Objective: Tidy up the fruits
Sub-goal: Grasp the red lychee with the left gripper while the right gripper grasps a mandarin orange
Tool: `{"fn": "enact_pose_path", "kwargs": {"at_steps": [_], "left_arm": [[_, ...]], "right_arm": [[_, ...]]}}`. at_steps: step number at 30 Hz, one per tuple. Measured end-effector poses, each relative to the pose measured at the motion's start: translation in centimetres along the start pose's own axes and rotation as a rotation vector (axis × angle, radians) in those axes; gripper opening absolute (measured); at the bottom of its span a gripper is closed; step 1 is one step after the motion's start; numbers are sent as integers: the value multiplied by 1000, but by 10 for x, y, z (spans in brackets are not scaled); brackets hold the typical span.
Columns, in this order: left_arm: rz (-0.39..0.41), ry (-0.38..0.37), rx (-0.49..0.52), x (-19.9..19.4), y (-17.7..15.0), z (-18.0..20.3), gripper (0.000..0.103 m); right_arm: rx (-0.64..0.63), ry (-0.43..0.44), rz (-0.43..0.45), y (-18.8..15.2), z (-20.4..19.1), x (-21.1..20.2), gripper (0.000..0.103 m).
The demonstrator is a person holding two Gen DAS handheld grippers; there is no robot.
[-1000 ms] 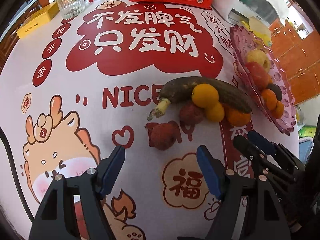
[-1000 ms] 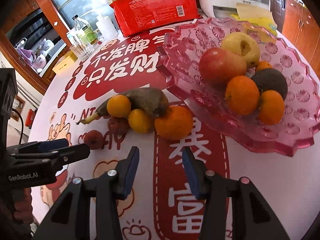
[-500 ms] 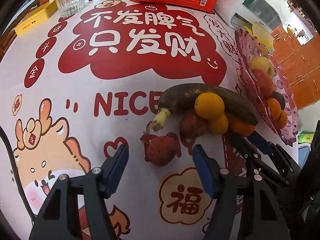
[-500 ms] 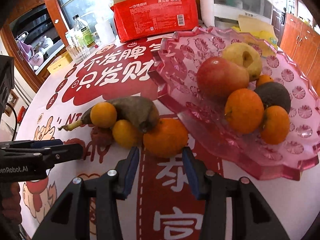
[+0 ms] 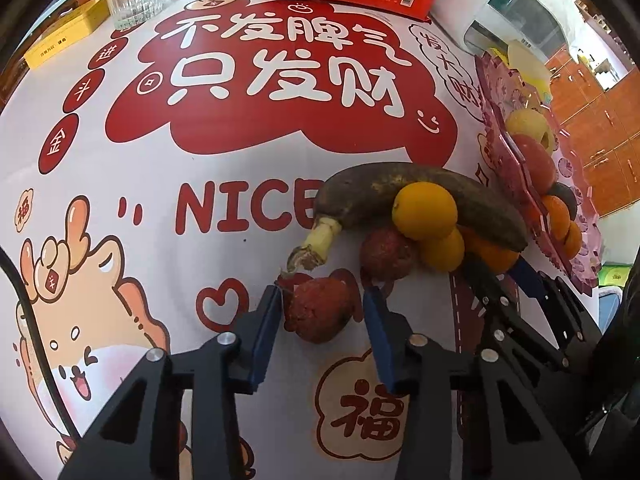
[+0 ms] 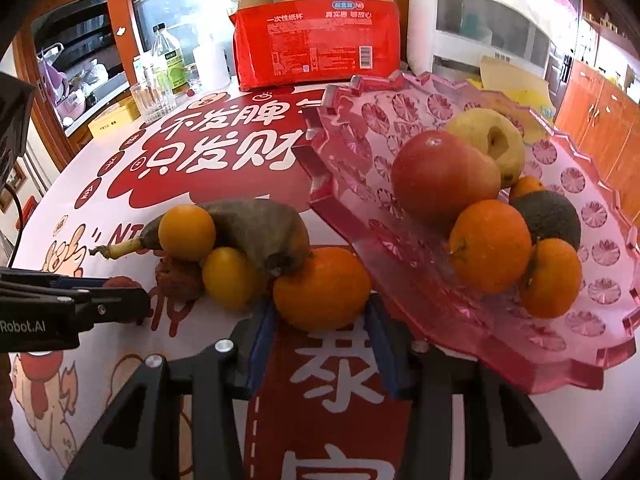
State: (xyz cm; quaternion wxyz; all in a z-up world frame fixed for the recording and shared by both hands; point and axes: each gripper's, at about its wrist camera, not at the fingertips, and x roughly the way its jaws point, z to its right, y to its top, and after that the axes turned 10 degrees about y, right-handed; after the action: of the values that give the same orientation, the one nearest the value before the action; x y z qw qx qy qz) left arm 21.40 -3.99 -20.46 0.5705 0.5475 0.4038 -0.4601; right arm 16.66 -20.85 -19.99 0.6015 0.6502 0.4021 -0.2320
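Red lychee [image 5: 320, 310] sits on the tablecloth [image 5: 160, 184] just below the banana [image 5: 416, 196] stem, between the left gripper [image 5: 322, 300] pads, whose jaws are closing; left pad looks to be touching, right pad shows a sliver of gap. Squeeze gently so the soft skin isn't crushed, then lift straight up clear of the stem. Right gripper [image 6: 322, 312] straddles the tangerine [image 6: 322, 288], jaws apart with no clear pinch; pink fruit plate [image 6: 400, 264] is just beside.
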Motion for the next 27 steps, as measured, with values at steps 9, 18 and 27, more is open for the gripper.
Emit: {"fn": "enact_pose_path", "kwargs": {"at_steps": [9, 18, 27], "left_arm": [[9, -25, -4, 2, 1, -1, 30], [19, -23, -4, -5, -2, -5, 30], [37, -19, -26, -18, -9, -14, 30]], "right_arm": [[-41, -25, 16, 0, -1, 4, 45], [-57, -27, -3, 1, -3, 3, 42], [-68, 6, -41, -11, -8, -8, 40]]}}
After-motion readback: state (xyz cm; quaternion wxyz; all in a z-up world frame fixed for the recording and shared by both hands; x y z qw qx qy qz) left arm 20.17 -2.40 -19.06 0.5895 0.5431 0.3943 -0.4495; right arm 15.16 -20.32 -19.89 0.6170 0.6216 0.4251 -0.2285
